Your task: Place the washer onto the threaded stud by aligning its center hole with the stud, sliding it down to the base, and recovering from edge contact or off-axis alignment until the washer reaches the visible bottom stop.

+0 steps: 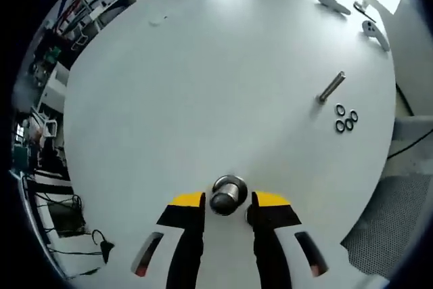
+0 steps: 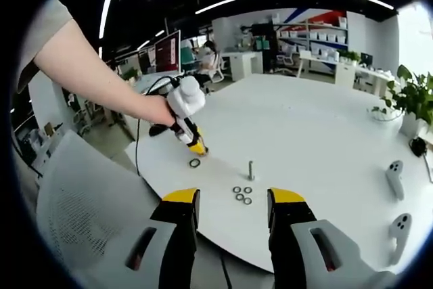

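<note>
Black claws (image 2: 231, 211) with yellow tips (image 2: 181, 196), short grey sleeve (image 2: 47, 21).

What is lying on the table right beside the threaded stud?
Three small washers lie clustered on the white table next to the upright threaded stud, none on it. A larger washer sits apart, at the left gripper.
</note>
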Demonstrator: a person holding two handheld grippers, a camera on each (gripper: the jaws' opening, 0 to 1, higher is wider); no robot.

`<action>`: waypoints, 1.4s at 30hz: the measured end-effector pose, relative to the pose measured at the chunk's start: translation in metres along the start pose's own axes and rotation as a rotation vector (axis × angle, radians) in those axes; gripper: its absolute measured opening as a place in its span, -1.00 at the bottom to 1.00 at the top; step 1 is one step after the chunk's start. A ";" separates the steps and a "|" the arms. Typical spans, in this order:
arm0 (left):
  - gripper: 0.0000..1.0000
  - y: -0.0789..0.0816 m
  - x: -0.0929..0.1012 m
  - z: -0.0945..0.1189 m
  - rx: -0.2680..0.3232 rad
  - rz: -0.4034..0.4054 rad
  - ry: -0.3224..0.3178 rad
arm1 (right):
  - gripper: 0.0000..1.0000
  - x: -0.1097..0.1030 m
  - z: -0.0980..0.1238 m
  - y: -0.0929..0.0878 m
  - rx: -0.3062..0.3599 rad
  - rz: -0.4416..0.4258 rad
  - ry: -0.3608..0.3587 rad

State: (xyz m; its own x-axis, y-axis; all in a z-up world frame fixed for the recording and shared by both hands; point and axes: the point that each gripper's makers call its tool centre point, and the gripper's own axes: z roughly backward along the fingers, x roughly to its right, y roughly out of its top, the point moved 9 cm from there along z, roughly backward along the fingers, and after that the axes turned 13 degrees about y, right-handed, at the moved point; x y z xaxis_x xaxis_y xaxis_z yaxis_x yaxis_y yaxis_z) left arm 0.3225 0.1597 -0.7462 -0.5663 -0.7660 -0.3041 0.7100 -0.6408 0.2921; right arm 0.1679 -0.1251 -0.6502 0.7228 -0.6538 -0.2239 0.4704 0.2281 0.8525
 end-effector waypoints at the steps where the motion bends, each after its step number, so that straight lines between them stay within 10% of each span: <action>1: -0.49 -0.001 0.000 0.002 0.000 0.011 0.003 | -0.16 0.000 0.001 0.001 0.012 0.001 0.000; 42: -0.46 -0.065 0.037 0.051 -0.007 0.205 0.015 | -0.14 -0.009 -0.007 0.000 0.003 -0.004 0.114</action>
State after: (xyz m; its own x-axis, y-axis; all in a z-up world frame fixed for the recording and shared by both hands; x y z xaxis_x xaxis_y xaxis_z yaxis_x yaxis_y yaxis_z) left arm 0.2341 0.1707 -0.7302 -0.4032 -0.8797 -0.2522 0.8126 -0.4709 0.3435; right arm 0.1647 -0.1138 -0.6514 0.7737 -0.5687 -0.2792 0.4720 0.2235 0.8528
